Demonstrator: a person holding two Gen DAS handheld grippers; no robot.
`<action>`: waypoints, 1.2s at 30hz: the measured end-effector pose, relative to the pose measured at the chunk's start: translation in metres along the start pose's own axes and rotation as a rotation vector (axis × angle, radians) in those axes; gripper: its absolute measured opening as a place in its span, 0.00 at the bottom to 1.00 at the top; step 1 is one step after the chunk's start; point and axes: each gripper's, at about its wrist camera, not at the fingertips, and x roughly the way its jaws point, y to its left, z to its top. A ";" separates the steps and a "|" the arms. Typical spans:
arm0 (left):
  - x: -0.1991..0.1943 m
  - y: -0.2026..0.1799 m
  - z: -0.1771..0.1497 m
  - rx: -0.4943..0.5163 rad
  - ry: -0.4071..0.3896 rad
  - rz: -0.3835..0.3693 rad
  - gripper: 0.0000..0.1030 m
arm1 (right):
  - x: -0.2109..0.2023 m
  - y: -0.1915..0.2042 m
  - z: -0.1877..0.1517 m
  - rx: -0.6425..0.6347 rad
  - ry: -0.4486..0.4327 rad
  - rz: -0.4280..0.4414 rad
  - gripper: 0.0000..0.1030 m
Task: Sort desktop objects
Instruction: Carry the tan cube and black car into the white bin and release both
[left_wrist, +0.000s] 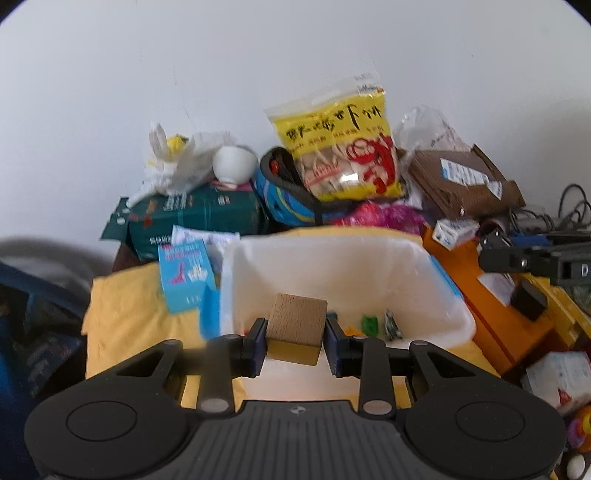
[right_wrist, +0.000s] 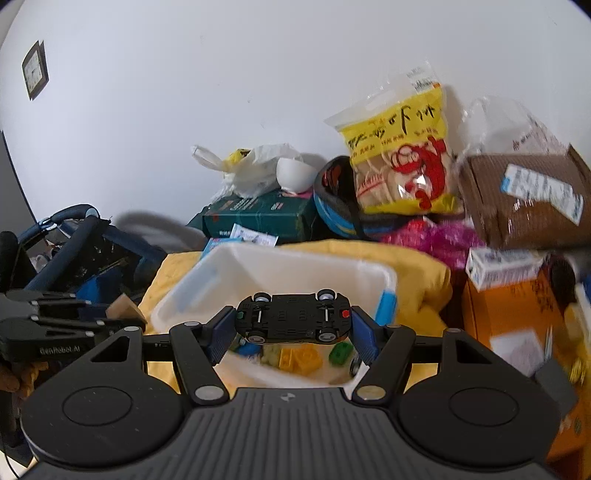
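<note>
My left gripper (left_wrist: 295, 341) is shut on a wooden block (left_wrist: 296, 326) with a yellow lower face, held above the near edge of a white bin (left_wrist: 447, 295). My right gripper (right_wrist: 293, 328) is shut on a black toy car (right_wrist: 293, 320), turned underside up, gripped nose and tail over the same white bin (right_wrist: 369, 275). Inside the bin lie yellow bricks (right_wrist: 301, 360) and a green brick (right_wrist: 340, 352). The left gripper and its wooden block (right_wrist: 123, 312) show at the left edge of the right wrist view.
The bin sits on a yellow cloth (left_wrist: 125, 314). Behind it stand a dark green box (left_wrist: 195, 218), a yellow snack bag (left_wrist: 340, 155), a white bowl (left_wrist: 234, 164), a brown carton (left_wrist: 461, 181) and pink tinsel (right_wrist: 436, 236). An orange box (right_wrist: 509, 314) stands right; a light blue box (left_wrist: 186, 277) left.
</note>
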 end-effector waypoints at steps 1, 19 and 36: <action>0.001 0.002 0.005 -0.003 0.000 0.002 0.35 | 0.002 0.000 0.004 -0.008 0.002 -0.003 0.66; 0.055 -0.007 0.051 0.022 0.101 0.077 0.71 | 0.066 0.000 0.032 -0.034 0.191 -0.047 0.70; 0.022 -0.004 -0.133 0.105 0.096 0.038 0.65 | 0.022 0.012 -0.109 -0.068 0.180 -0.017 0.73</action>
